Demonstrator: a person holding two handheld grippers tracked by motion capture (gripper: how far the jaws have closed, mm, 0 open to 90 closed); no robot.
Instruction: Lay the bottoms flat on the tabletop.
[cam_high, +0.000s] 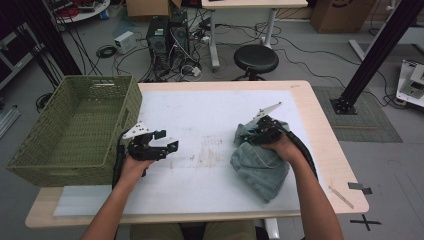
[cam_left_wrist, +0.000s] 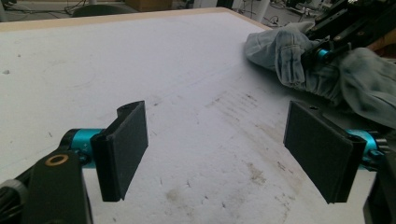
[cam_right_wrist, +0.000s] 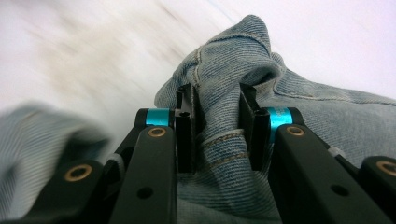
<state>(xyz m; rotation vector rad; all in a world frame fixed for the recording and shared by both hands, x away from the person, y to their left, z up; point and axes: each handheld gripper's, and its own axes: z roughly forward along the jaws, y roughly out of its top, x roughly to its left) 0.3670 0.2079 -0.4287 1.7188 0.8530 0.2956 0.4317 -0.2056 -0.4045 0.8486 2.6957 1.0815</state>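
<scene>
So the right gripper (cam_right_wrist: 217, 126) has its jaws pinched on a bunched fold of the denim jeans (cam_high: 260, 162), seam running right between the pads. Rest of the jeans lie heaped on the bench (cam_high: 210, 115) below and behind those jaws. Left gripper (cam_left_wrist: 224, 149) is wide open, nothing between its jaws, jeans well off to one side. My worry: it's only a thick ridge pinched, so a lift could let the fold slide out, or the hanging bulk drags it loose before reaching the green basket (cam_high: 75, 130)
</scene>
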